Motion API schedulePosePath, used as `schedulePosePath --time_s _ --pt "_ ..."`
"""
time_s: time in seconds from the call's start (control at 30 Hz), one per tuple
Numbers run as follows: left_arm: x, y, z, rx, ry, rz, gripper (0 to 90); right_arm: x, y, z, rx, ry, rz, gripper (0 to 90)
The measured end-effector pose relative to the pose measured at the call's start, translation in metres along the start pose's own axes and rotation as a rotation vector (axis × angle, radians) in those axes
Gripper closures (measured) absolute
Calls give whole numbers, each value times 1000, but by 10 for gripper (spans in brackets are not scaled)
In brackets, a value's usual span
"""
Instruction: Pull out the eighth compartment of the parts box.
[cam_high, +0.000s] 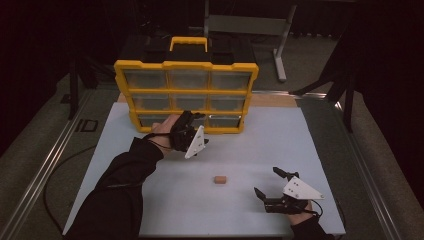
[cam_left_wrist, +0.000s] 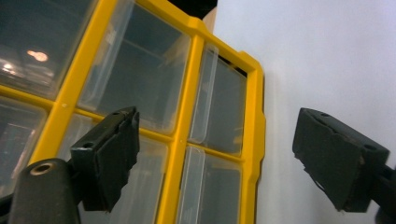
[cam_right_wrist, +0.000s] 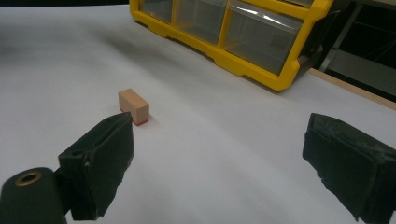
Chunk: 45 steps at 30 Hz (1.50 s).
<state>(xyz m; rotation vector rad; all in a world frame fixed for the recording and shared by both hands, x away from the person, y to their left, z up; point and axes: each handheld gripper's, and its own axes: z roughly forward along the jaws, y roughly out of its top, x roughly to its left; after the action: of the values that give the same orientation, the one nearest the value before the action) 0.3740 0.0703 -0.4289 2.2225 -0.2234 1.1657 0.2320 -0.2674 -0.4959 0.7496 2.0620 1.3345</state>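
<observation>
My right gripper (cam_high: 272, 184) waits near me at five o'clock, jaws wide apart and empty. The small wooden block (cam_high: 219, 179) lies loose at mid-table. At eleven o'clock my left gripper (cam_high: 192, 120), jaws apart around nothing, faces the yellow drawer organizer's (cam_high: 186, 65) bottom row. Next, I judge, it must pinch a drawer's front and pull.

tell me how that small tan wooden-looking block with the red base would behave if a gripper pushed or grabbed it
The small tan block with a red base looks rigid and probably light. Its flat faces suggest it would slide on the white tabletop rather than roll. It sits low, so tipping seems unlikely, and the parallel sides should suit a two-jaw pinch.
</observation>
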Motion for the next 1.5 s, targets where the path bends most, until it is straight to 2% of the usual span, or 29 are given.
schedulePosePath --time_s 0.17,0.33,0.43,0.6,0.83,1.03,1.17,1.3,1.4,1.43,1.5 --pt "-3 -6 7 24 6 16 190 0 0 0 0 1 2 89" --pt "-1 -9 12 20 8 14 236 0 0 1 1 3 4 89" --pt "0 -12 15 23 4 25 277 0 0 1 1 5 2 89" --pt "-2 -18 23 42 -11 17 322 0 -1 1 4 4 2 89" --pt "-4 -24 36 63 22 22 370 0 -1 1 3 9 5 89" --pt "-4 -30 45 95 36 39 463 0 -1 0 3 7 11 89" --pt "-3 -32 48 102 42 32 526 -1 -1 0 3 8 11 89" --pt "-5 -33 53 103 48 53 547 0 -1 0 2 8 10 89" --pt "-5 -34 55 104 70 41 558 0 -1 0 2 7 11 89" --pt "-4 -34 55 110 66 36 559 -1 -1 0 2 8 13 89" --pt "-4 -34 57 118 72 48 558 -1 -1 0 2 8 13 89"
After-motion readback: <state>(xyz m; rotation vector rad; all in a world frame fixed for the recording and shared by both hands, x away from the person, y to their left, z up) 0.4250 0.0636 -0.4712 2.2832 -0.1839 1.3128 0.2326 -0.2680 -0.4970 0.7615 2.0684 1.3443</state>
